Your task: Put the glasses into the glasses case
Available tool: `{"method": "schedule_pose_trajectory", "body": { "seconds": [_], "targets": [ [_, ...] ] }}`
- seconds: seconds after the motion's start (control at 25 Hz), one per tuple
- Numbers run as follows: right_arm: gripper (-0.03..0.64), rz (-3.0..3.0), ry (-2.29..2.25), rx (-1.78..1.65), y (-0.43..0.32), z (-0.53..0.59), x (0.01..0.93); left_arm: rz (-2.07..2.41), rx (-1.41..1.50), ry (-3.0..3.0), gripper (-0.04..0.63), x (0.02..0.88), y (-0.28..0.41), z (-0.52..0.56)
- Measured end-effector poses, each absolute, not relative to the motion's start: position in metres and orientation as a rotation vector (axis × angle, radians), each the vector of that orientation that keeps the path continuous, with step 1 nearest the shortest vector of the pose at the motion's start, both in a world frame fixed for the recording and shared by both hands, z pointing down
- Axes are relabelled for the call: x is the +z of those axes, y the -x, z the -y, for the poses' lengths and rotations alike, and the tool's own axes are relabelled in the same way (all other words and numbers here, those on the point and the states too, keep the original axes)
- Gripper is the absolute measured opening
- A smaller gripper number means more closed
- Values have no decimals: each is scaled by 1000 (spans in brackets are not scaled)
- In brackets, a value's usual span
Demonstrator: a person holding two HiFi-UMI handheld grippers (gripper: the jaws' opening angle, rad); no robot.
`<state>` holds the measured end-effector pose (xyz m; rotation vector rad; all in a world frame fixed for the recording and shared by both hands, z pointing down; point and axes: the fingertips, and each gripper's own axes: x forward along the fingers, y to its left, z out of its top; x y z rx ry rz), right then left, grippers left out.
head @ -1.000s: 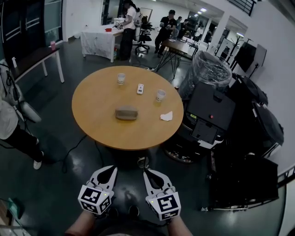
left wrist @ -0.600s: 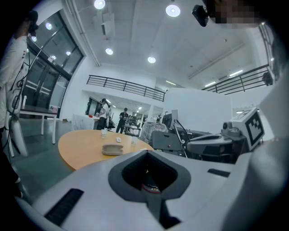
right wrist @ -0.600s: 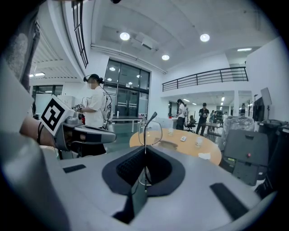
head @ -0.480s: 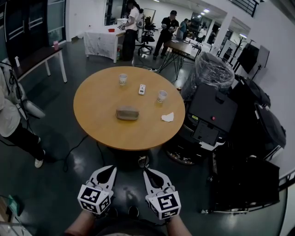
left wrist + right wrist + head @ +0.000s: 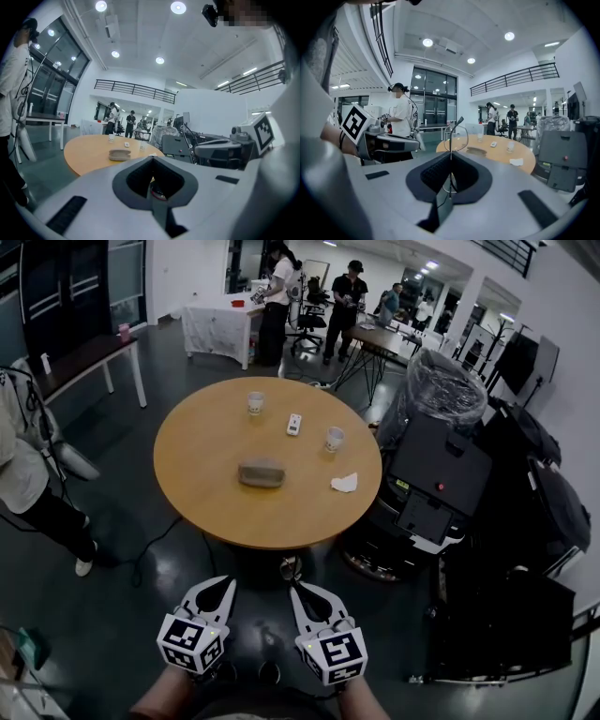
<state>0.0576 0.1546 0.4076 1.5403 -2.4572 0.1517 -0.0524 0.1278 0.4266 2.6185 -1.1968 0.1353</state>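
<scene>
Tabletop point(image 5: 267, 512): smooth matt wood look; case point(image 5: 261, 472) reads as grey matt cloth or felt, napkin point(image 5: 344, 483) is crumpled white paper. Left tool point(image 5: 225, 583) and right tool point(image 5: 299, 588): matt white plastic, with dark ribbed pads point(image 5: 436, 173). Glasses point(image 5: 456, 138): thin wire metal frame, clear glossy lenses; floor point(image 5: 112, 615) is dark and semi-glossy.
</scene>
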Motion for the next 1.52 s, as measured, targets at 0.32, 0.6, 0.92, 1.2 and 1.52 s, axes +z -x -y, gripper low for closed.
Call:
{"method": "schedule_pose_trajectory", "body": {
  "seconds": [0.32, 0.6, 0.92, 1.2, 1.52],
  "targets": [
    [-6, 2483, -1549, 195, -97, -147, 415, 1398, 126, -2620, 6, 421, 46, -125],
    [-6, 2507, -1498, 220, -94, -136, 423, 1433, 85, -2544, 6, 425, 48, -114],
    [-6, 2464, -1528, 230, -106, -90, 429, 1365, 112, -2540, 6, 441, 35, -62],
    [-6, 2422, -1557, 254, -113, -29, 434, 1348, 122, -2521, 6, 450, 29, 7],
    [-6, 2360, -1580, 304, -116, 39, 446, 1294, 158, -2528, 6, 459, 24, 83]
  ]
}}
